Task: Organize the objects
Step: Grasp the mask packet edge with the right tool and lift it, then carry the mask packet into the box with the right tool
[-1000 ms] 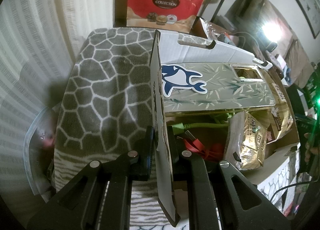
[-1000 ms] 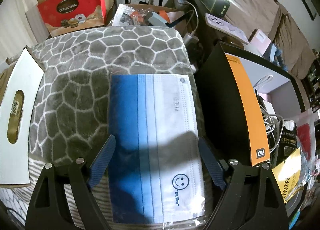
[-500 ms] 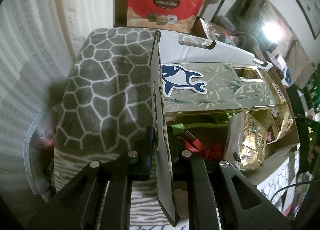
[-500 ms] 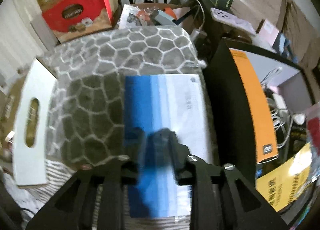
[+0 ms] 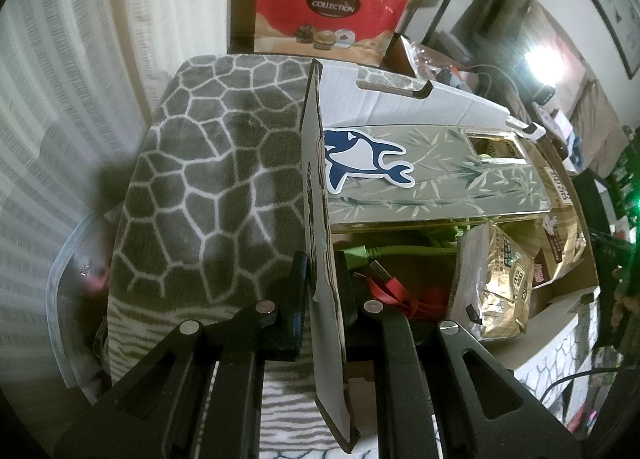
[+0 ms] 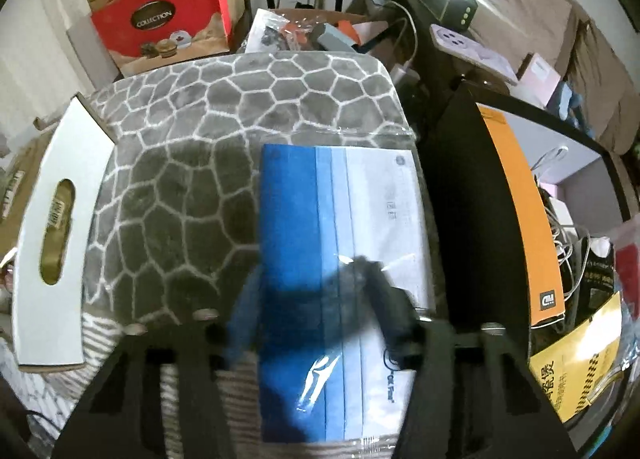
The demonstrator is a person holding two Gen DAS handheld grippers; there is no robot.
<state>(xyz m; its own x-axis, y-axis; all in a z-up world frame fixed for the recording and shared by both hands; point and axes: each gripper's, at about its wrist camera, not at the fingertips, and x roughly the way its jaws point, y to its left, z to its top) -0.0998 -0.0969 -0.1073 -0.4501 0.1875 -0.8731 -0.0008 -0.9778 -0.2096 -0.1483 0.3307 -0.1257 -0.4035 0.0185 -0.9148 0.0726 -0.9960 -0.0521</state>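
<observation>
Pinching the upright flap (image 5: 320, 243) of the cardboard box (image 5: 420, 99), the left gripper (image 5: 320, 279) likely keeps it open for loading. The right gripper (image 6: 312, 299), blurred, straddles the mask packet (image 6: 340, 227) lying flat ahead on the blanket (image 6: 240, 107); its grip I cannot tell.

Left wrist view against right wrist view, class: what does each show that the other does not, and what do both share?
Only the left wrist view shows the left gripper shut on the cardboard box's flap, and the box's contents: a whale sticker, a red cable and a gold snack bag.

Only the right wrist view shows the right gripper, blurred, over a mask packet, and an orange-and-black box beside it.

Both show the grey patterned blanket and the red gift bag.
</observation>
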